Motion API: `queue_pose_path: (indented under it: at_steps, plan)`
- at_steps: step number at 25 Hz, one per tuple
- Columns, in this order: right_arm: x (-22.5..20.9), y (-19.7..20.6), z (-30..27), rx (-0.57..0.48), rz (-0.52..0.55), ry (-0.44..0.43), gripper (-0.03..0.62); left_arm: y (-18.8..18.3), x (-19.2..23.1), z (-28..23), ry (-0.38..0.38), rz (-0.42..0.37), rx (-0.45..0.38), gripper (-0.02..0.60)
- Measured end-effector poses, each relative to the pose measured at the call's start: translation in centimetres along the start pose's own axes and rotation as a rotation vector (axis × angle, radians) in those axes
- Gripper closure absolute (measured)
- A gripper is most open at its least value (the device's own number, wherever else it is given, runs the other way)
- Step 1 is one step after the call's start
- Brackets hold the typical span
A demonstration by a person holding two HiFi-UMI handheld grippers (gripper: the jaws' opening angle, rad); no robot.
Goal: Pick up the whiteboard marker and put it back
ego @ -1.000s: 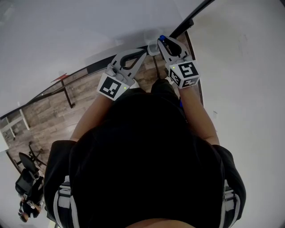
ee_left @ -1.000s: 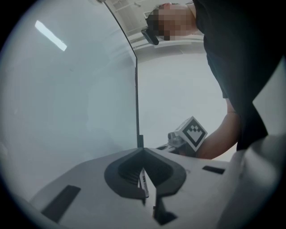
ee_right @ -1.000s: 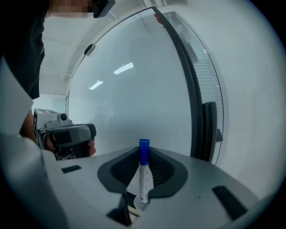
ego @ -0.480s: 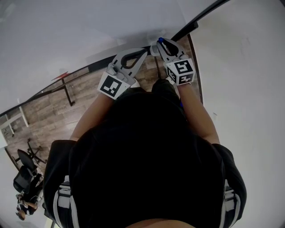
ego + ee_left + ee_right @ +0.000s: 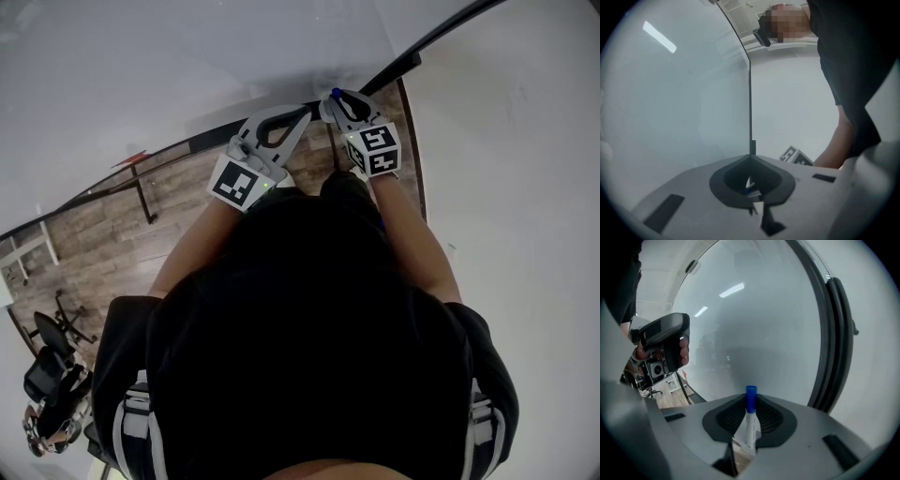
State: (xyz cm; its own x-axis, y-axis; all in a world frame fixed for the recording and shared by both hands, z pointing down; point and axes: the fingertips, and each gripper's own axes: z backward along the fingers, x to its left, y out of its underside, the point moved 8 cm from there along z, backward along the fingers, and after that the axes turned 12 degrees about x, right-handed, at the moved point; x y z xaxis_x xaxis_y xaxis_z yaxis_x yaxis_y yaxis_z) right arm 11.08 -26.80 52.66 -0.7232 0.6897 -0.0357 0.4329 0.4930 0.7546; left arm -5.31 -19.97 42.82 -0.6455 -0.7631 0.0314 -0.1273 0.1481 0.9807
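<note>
The whiteboard marker [image 5: 749, 423], white with a blue cap [image 5: 336, 93], stands upright between the pads of my right gripper [image 5: 341, 101], which is shut on its barrel. The cap sticks out past the fingertips towards the whiteboard [image 5: 754, 324]. My left gripper [image 5: 302, 110] hangs just left of the right one, close to the board, its tips meeting with nothing held. In the left gripper view its jaws [image 5: 750, 158] close into a loop, and the right gripper's marker cube [image 5: 797, 157] shows beyond. The right gripper view shows the left gripper [image 5: 663, 341] in a hand at the left.
A large whiteboard [image 5: 141, 75] fills the space ahead, with a black frame post [image 5: 834, 343] at its right edge and a white wall [image 5: 525, 187] beyond. Below lie a wood floor [image 5: 103, 234] and the board's black base rail [image 5: 141, 187]. An office chair [image 5: 47, 366] stands at the lower left.
My right gripper has sunk a little with the marker in it and tipped further downward, closing on the board's lower edge. The left gripper has stayed where it was.
</note>
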Motion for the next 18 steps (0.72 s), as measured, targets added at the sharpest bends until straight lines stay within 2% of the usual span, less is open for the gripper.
queue_pose_path:
  at_steps: [18]
  plan:
    - [0.8, 0.9, -2.8, 0.093, 0.024, -0.051, 0.53, 0.3, -0.1, 0.6, -0.014, -0.001, 0.023, 0.578]
